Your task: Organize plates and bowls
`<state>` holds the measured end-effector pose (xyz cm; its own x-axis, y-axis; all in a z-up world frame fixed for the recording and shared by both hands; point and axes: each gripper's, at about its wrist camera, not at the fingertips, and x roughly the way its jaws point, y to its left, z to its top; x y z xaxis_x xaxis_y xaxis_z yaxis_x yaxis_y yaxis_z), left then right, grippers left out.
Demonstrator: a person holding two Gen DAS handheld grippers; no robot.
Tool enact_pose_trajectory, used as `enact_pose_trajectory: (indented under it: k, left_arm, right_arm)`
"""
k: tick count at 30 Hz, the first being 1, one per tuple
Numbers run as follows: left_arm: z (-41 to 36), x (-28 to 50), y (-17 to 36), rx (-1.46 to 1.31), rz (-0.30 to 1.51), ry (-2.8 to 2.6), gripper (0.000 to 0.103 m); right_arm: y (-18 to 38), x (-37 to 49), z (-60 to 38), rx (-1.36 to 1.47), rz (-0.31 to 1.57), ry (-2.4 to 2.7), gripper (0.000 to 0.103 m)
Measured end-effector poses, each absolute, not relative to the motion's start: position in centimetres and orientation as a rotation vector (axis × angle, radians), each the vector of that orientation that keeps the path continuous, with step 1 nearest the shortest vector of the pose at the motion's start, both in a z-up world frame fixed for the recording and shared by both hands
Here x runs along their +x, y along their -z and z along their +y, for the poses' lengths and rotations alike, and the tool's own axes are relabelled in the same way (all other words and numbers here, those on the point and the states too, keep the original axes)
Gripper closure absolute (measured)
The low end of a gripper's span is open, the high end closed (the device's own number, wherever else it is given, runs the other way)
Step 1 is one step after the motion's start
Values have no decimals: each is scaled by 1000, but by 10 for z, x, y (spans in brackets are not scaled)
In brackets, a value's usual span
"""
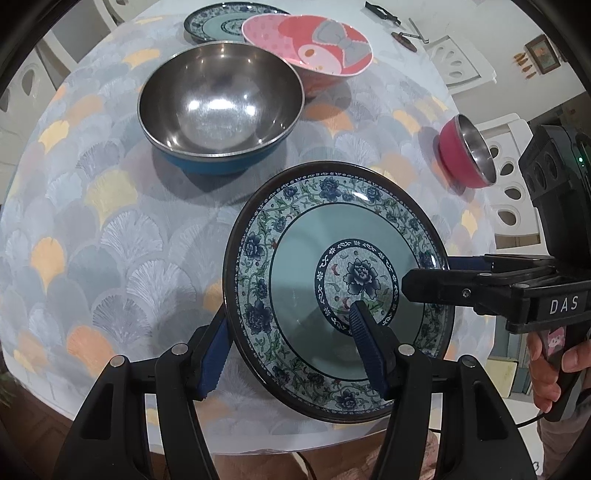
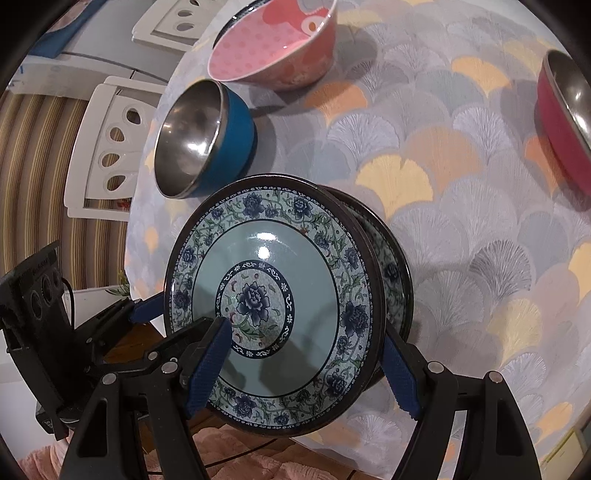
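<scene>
In the left wrist view a floral plate (image 1: 306, 266) fills the lower centre of the frame, lying near the table's near edge on the fan-patterned tablecloth (image 1: 122, 229); the left gripper (image 1: 291, 343) straddles its lower left rim, one blue-padded finger (image 1: 212, 354) outside the rim at lower left and the other resting on the plate's face beside the central flower, so the jaws bracket the rim, but whether they actually pinch it cannot be told. From the right edge of the same frame the right gripper (image 1: 424, 277) reaches in, one black finger lying over the plate's face and a blue pad showing just behind the right rim. The right wrist view shows that plate sitting on a second floral plate (image 2: 395, 266), whose rim peeks out to the right; the right gripper's fingers (image 2: 207, 369) span the top plate, one on its face, the other at the outer rim, and firm contact is again unclear. Above the plate in the left view stands a steel bowl with a blue outside (image 1: 221, 107), behind it a pink cartoon bowl (image 1: 310, 48) touching a third floral plate (image 1: 218, 22) at the top of the frame, and a small red steel-lined bowl (image 1: 467, 151) sits at the right
</scene>
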<state>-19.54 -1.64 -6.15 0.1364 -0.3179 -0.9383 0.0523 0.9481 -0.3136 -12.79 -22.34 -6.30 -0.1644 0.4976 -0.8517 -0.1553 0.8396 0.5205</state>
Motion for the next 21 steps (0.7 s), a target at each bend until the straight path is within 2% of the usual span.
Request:
enact_pose_trajectory:
  k: [21]
  left_arm:
    - [-20,-195,81,-253,1466,257,44]
  right_arm:
    - [74,-126,-215,257,1673,-561,26]
